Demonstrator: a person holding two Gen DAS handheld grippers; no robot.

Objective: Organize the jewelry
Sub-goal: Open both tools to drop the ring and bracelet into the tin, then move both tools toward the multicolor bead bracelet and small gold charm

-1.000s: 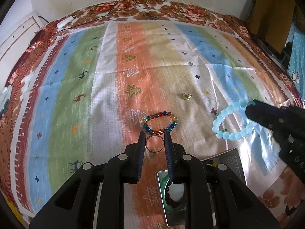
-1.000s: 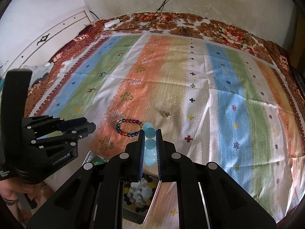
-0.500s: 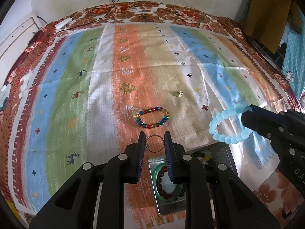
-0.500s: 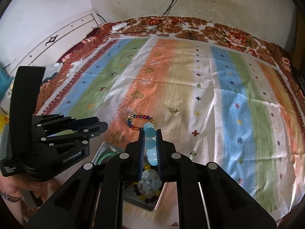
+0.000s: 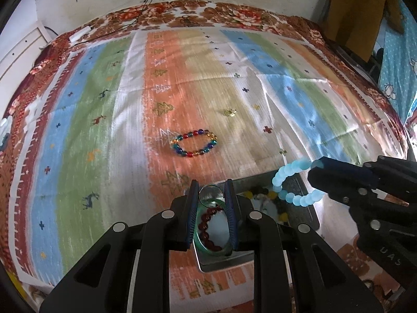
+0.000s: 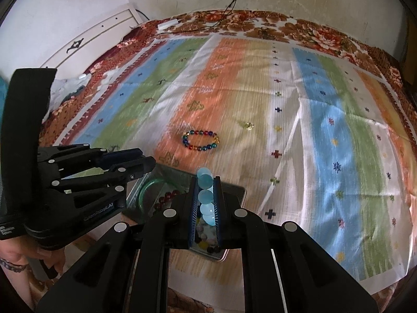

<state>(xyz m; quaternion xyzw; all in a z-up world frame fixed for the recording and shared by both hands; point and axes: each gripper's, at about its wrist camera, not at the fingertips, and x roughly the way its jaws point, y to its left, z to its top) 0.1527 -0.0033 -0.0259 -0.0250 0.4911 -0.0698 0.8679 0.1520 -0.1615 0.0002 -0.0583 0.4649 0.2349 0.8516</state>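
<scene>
My left gripper [image 5: 211,189] is shut on a thin silver ring [image 5: 211,195] and holds it above the left part of a metal tray [image 5: 310,211]. The tray holds a green bangle [image 5: 200,242], a dark red bead bracelet [image 5: 206,221] and several mixed beads [image 5: 271,203]. My right gripper [image 6: 206,182] is shut on a light blue bead bracelet [image 6: 204,195], which hangs over the tray's right part [image 5: 292,182]. A multicoloured bead bracelet [image 5: 194,143] and a small gold piece [image 5: 230,112] lie on the striped cloth beyond the tray.
The striped cloth [image 5: 104,130] covers a bed with a floral border [image 5: 234,13]. A white cable block [image 5: 80,32] and wires lie at the far edge. A white cabinet [image 6: 91,41] stands to the left. A brown board [image 5: 357,13] leans at the right.
Both grippers have pulled back toward the near edge with their jewelry. The tray has come fully under them, and the multicoloured bracelet now lies farther ahead.
</scene>
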